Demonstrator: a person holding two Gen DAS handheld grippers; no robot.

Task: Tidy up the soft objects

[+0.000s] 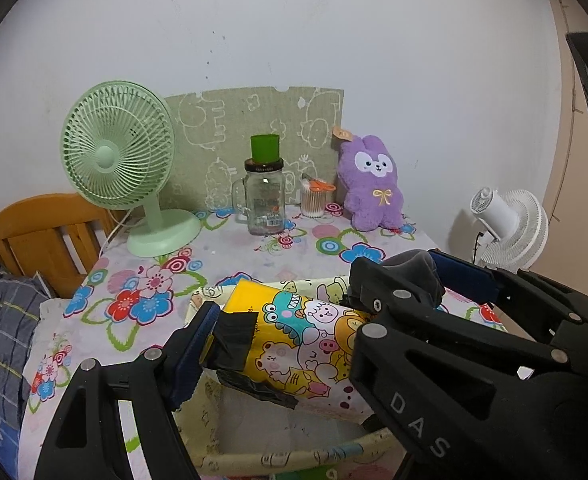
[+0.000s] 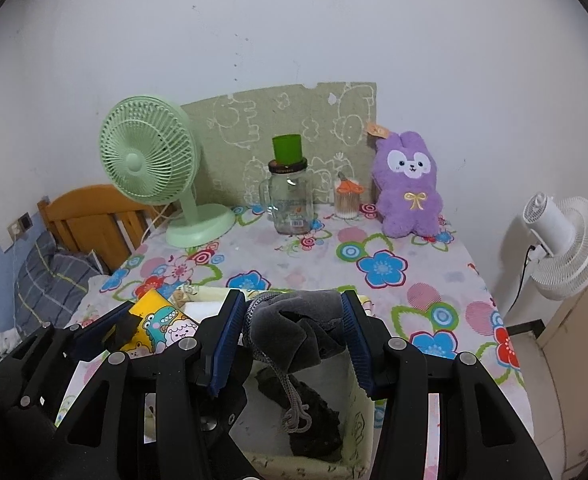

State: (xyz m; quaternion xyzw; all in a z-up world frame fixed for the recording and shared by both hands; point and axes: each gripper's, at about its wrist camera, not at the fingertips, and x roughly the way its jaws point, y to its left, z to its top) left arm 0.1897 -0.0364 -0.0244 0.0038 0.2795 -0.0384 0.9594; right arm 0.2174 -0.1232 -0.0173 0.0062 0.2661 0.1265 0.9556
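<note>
**Two soft items held over a fabric bin on a flowered table**

A table (image 2: 433, 280) covered in a pale cloth printed with bright red, blue and pink flowers is shown from two cameras, each mounted on a pair of black tongs with blue pads. At the near edge of the table a cream fabric storage bin (image 2: 359, 424) with small cartoon prints is seen, open at the top.

The left tongs (image 1: 278, 344) are clenched on a yellow rolled bundle printed with cartoon animals (image 1: 305, 340) (a green dinosaur, a lamb and bears can be made out); a strip of black tape is stuck on it near the left pad. The bundle is held tilted above the bin's left part.

The right tongs (image 2: 292, 332) are clenched on a crumpled grey velvet drawstring pouch (image 2: 294, 324), held directly over the bin. Its grey braided cord (image 2: 290, 392) hangs down into the bin, above a dark item on the bin's floor that cannot be identified.

Along the wall at the back of the table, from left to right, are found a mint-green desk fan (image 2: 150, 160), a clear glass handled jar topped with a green cup (image 2: 290, 200), a small clear tub of cotton swabs (image 2: 347, 200) and a purple plush rabbit with a yellow bow (image 2: 409, 188). A white standing fan (image 2: 561, 240) is placed beside the table on the right.
</note>
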